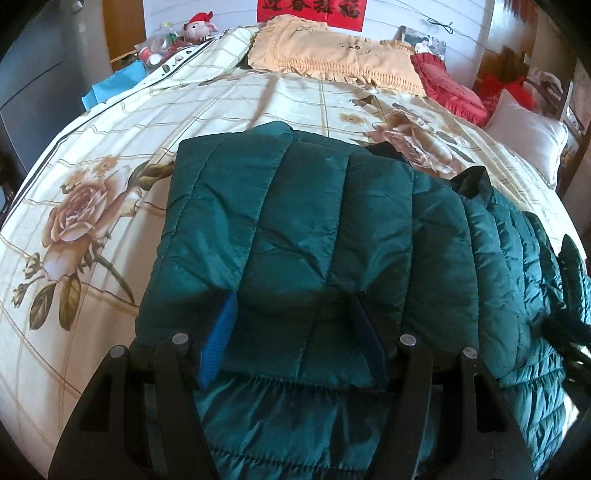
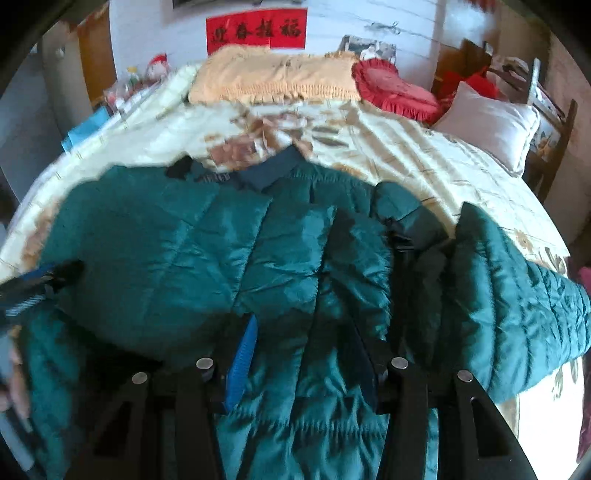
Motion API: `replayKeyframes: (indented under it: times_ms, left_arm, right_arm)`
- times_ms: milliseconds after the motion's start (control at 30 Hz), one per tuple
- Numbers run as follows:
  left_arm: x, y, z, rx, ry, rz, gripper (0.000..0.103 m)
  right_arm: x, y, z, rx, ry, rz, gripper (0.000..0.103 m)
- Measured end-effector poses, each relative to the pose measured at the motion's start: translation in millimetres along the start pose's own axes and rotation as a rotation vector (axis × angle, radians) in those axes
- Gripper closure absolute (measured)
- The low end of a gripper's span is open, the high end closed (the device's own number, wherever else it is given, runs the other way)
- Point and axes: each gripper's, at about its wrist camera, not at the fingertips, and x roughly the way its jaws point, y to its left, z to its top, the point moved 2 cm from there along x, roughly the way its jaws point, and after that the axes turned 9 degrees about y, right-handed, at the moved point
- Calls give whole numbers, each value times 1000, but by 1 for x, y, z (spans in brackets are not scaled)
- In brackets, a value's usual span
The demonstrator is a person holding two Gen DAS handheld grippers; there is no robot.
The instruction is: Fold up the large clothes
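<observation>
Quilted teal jacket [image 1: 306, 229] of slick, faintly glossy synthetic cloth, stitched in puffy channels and creased; collar [image 2: 271, 171] of darker, matt fabric. Beneath, a smooth cotton-like bedspread [image 1: 110, 155] printed with brown roses on a cream grid. At the head, a matt beige pillow cover [image 1: 332, 55] with fringed edging, a ruffled red satin-like cushion [image 1: 448, 86] and a smooth pale pillow [image 1: 524, 136]. Fingers [image 1: 218, 339] with ribbed blue plastic pads, set in matt black plastic frames with dull metal pins. Red paper banner [image 2: 256, 31] on the wall.
</observation>
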Motion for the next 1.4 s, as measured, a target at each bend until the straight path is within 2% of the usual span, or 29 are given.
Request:
replayKeyframes:
  times_ms: [100,233,367,467,567,633,700,900,1167,1400]
  left_arm:
    - [1,-1,-1,2,-6,11,40]
    - [2,-3,-3,12,-12,23,39]
    - [-3,-3,-5,22,3,29,39]
    - [-16,-3,-10,8,3,1,39]
    - [-31,-8,-16,4,-18,-32,39]
    - [-39,-15,-18,15,-34,-48,39]
    - [-48,-24,-21,28,-46,-67,39]
    - [-59,-47,-28,51,-49,-110,39]
    - [-64,-70,-43,95,-43,-120,39]
    - [-65,-82,-51,102,-41,-159,39]
  right_arm:
    - [-11,-2,-8,3,-20,4,54]
    - [16,1,-15,-29,50,-37,54]
    - [18,5,-16,-34,54,-53,54]
    - [1,3,-20,-8,41,2,53]
    - [-19,-2,-26,19,6,37,48]
    - [-31,-5,-30,30,-15,45,36]
    - [-42,-9,-34,47,-43,48,29]
    - [-55,-21,-42,74,-51,40,29]
    - [-62,-36,-52,101,-61,40,29]
    - [-61,-51,-58,133,-55,39,29]
